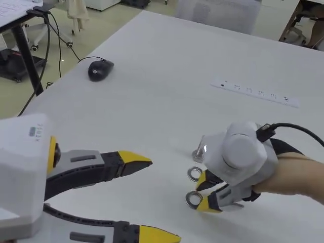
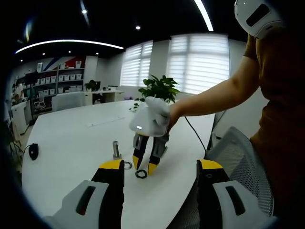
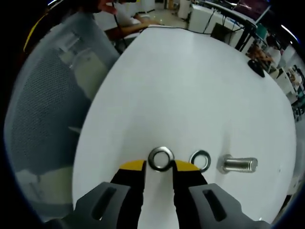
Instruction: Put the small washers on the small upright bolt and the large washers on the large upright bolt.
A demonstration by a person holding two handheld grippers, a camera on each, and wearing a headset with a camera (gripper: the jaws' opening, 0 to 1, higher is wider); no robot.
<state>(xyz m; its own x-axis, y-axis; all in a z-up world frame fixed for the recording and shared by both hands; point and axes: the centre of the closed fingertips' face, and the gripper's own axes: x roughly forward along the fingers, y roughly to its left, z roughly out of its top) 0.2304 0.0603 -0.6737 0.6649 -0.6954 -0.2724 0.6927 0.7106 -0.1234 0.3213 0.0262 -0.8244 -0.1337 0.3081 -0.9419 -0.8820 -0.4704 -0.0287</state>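
Two stray things are lying far up the white table [image 1: 167, 76]: a black mouse [image 1: 100, 69] at the left and a white power strip [image 1: 255, 92] at the right, both well apart from the work. Lower left, the left claw [image 1: 164, 198] is hanging wide open and empty. Rightward, a bolt [image 1: 200, 150] is standing upright with one washer [image 1: 190, 174] just beside it. The right claw [image 1: 201, 194] is reaching down, jaws narrowly parted around a second washer [image 3: 150, 159] that is lying flat on the table.

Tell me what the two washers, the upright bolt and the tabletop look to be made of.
Silver ring washers: likely steel, bright, with glints on the rims. Silver threaded upright bolt: the same shiny metal, perhaps plated. White table: smooth and matte, possibly laminate; the look leaves it open.
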